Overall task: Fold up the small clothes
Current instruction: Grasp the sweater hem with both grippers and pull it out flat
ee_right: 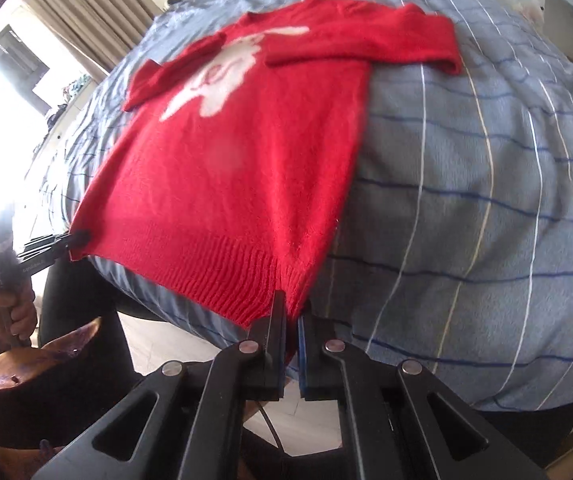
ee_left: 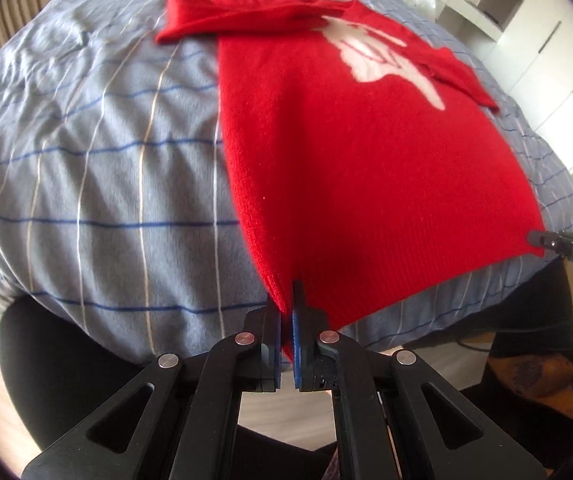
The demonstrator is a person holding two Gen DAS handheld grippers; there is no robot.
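Now both tongs grip the red sweater [ee_left: 338,168] hem at the bed [ee_left: 86,160] near edge: left tongs [ee_left: 286,300] one corner, right tongs [ee_right: 292,308] the other.

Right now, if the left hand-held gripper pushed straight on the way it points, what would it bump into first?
The red sweater: the left hand-held gripper is already shut on its hem corner, so more knit lies ahead, with the checked bedcover probably right beneath.

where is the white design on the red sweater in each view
Left wrist view: the white design sits upper right of centre, on the far part of the red sweater.
Right wrist view: the white design sits upper left of centre, partly covered by a folded-in sleeve.
Shared landmark: the ribbed hem, its corners pinched by the left tool and the right tool.
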